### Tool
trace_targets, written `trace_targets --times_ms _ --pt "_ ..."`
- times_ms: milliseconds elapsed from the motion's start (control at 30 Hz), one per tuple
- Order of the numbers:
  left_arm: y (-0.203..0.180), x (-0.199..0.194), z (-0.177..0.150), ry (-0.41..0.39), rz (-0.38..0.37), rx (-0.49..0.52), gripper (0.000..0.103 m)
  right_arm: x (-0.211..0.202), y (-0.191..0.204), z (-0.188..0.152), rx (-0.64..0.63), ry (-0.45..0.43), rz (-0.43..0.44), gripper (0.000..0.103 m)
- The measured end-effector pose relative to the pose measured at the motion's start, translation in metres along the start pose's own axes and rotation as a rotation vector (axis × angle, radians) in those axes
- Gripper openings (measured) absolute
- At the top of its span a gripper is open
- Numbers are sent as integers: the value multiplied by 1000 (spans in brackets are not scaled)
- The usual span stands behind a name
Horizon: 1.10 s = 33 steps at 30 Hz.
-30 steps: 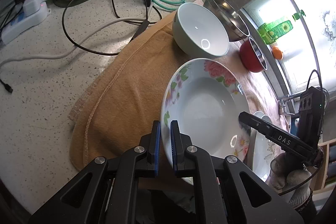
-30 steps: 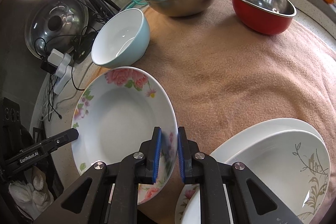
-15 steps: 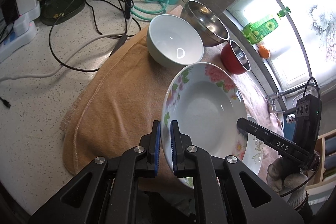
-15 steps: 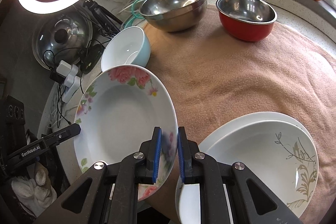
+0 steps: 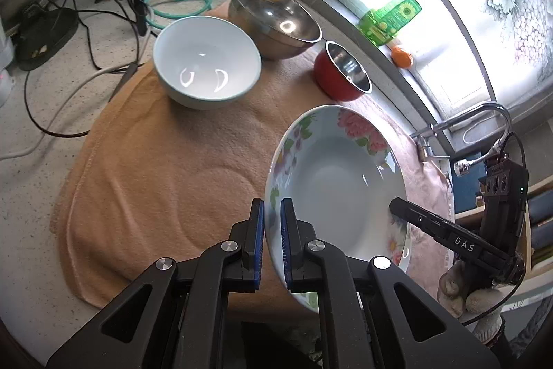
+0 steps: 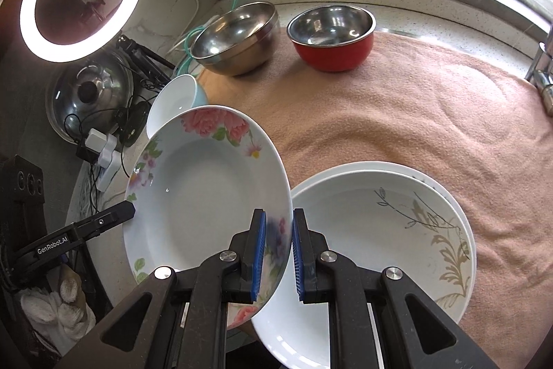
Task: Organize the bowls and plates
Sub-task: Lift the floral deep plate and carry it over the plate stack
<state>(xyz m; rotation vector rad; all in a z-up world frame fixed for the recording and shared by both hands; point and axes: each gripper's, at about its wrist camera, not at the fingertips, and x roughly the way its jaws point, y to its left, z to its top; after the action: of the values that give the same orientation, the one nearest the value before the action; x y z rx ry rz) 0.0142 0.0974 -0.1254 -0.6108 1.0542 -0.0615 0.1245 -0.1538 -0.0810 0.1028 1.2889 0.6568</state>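
Peach towel [image 6: 397, 113] is spread over speckled counter [image 5: 31, 134]; the floral plate [image 6: 207, 192] is pinched at opposite rims by left gripper [image 5: 272, 242] and right gripper [image 6: 278, 249].

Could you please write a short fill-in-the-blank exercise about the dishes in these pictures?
1. Both grippers are shut on the rim of the ____ plate.
2. The red bowl is ____ inside.
3. The leaf-patterned plate rests on another ____.
4. The steel bowl stands between the pale blue bowl and the ____ bowl.

Missing words: floral; steel; plate; red
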Motion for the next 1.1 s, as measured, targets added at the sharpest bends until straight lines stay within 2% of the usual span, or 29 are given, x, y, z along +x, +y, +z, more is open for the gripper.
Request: trace_targets --times_ms 633,1100 --pt "-65 45 -6 108 -66 147 7 -44 -70 -36 165 -54 -89 13" --pt "-86 69 -16 174 -72 198 8 -55 -105 -60 242 -55 -134 13"
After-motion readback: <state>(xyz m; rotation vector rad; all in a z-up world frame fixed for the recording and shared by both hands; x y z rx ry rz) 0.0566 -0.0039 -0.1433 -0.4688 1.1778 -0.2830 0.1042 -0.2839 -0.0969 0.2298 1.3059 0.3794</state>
